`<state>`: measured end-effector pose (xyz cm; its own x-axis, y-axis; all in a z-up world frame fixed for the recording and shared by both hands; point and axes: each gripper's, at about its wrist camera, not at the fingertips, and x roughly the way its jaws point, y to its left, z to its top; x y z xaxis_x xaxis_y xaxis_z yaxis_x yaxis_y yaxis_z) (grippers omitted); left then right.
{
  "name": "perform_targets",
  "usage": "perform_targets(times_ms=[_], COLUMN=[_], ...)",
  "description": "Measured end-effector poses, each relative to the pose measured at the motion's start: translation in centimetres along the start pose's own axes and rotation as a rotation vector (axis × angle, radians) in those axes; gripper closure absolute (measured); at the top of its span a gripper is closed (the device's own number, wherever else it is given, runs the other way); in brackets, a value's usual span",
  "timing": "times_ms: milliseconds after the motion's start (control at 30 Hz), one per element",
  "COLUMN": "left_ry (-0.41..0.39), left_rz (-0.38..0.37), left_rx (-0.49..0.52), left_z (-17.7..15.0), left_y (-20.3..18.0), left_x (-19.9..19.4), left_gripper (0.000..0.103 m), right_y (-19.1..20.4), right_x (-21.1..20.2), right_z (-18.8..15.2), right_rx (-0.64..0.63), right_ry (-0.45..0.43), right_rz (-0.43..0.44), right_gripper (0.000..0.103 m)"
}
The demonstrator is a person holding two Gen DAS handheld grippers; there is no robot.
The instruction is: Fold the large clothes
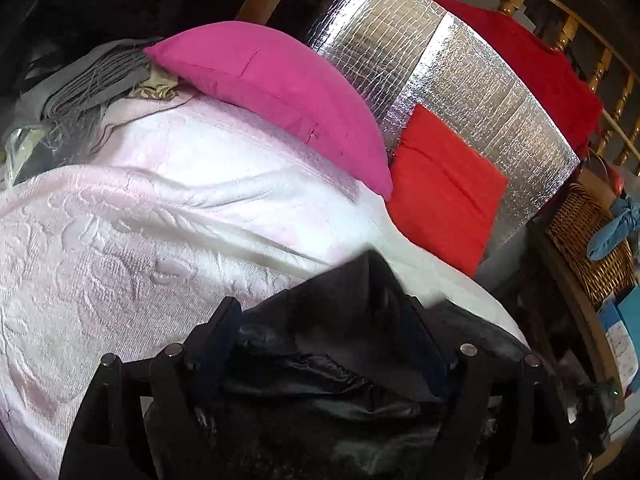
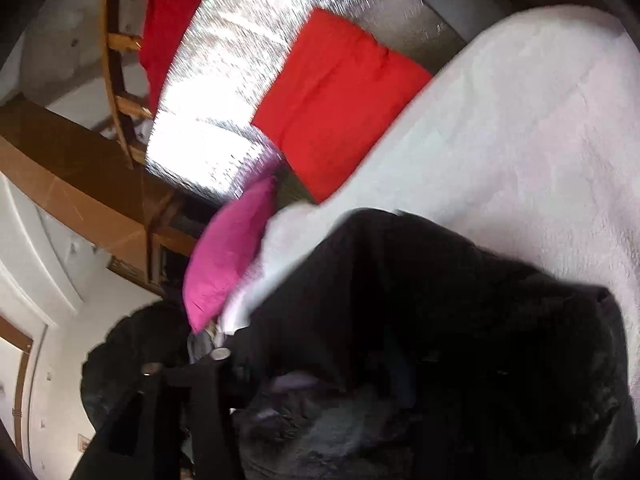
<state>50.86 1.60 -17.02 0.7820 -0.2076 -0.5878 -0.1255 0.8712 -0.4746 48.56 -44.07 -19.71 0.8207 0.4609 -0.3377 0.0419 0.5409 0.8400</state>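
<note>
Black shiny garment (image 1: 340, 344) bunched on the pale pink bed cover (image 1: 120, 240), left claw (image 1: 324, 320) spread wide around it, not pinching, right claw (image 2: 320, 360) state unclear, blurred, pink pillow (image 1: 276, 92) behind.

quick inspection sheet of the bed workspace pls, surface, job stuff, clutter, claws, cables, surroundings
surface: bed with a pale pink embossed bedspread, wrinkled.
job's things: black garment bunched at the near edge of the bed, shiny in places, not folded flat.
clutter: pink cushion and red cushion against a silver foil panel; grey fringed cloth at the far left.
claws: left claw open, garment lying between its fingers; right claw blurred, state unclear in its view.
cables: nothing seen.
surroundings: wooden railing with a red cloth draped over it; wicker basket beside the bed.
</note>
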Motion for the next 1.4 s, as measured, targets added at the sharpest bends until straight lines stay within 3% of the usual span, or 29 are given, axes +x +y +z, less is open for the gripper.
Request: perform_targets(times_ms=[67,367,600,700,800,933,1100,1267,1400], left_ry=[0.001,-0.018,-0.003,-0.019,0.038,0.080,0.141,0.280,0.326], left_rz=[0.004,-0.007,0.003,0.020,0.057,0.037,0.085,0.080,0.052], left_rx=[-0.005,-0.029,-0.040,-0.055,-0.074,-0.150,-0.124,-0.094,-0.135], left_z=[0.1,0.5,-0.5,-2.1,-3.6,-5.5,-8.9,-13.0,-14.8], left_y=[0.2,-0.3,-0.3,0.5,1.7,3.3,4.2,4.8,5.1], left_x=[-0.3,-3.8,-7.5,-9.4,-10.0,-11.8,-14.2,-14.2,-13.9], left_gripper=[0.021,0.021,0.021,0.016,0.016,0.016,0.016,0.016,0.016], right_y=[0.5,3.2,3.6,3.6,2.2,-0.7,-1.2,-1.7,-1.8], right_x=[-2.1,-8.7,-12.5,-14.2,-15.2,-16.0,-17.2,-18.1,-17.4], right_z=[0.4,2.2,1.6,0.1,-2.0,-4.1,-6.7,-10.6,-13.3], right_rx=[0.001,-0.016,0.019,0.007,0.022,0.135,0.119,0.159,0.212], right_ry=[-0.088,-0.210,-0.219,-0.206,-0.183,-0.112,-0.037,0.054,0.115], right_rz=[0.034,0.047,0.032,-0.003,-0.038,-0.072,-0.164,-0.145,-0.114], right_gripper=[0.011,0.011,0.011,0.011,0.011,0.011,0.011,0.011,0.011])
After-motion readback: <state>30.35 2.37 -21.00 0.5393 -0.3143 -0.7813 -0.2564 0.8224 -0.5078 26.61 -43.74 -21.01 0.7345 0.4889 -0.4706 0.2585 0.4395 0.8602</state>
